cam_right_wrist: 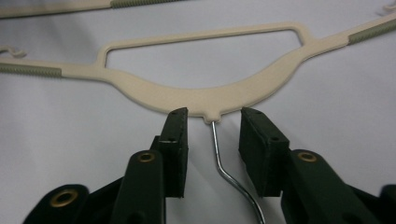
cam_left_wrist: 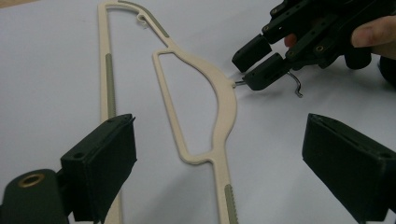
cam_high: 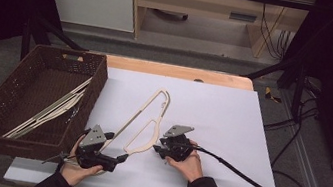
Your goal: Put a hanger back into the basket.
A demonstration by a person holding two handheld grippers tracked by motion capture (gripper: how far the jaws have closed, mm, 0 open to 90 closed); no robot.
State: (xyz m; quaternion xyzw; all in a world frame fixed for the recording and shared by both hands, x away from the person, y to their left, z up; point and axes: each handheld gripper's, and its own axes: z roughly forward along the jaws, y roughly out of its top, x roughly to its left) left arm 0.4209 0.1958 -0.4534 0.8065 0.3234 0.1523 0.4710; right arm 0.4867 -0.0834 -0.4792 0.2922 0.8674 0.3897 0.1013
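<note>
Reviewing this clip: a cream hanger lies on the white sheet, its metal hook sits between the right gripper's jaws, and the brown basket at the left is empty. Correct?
One detail is wrong: the brown basket is not empty. The high view shows more cream hangers lying in it. The rest stands: the cream hanger lies on the white sheet, its metal hook between the right gripper jaws, which do not press it.

No text, label, brand, number or sign can be read anywhere.

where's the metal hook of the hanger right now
In the right gripper view, the metal hook runs between the right gripper's open jaws, apart from both, rising to the cream hanger on the white table.
</note>
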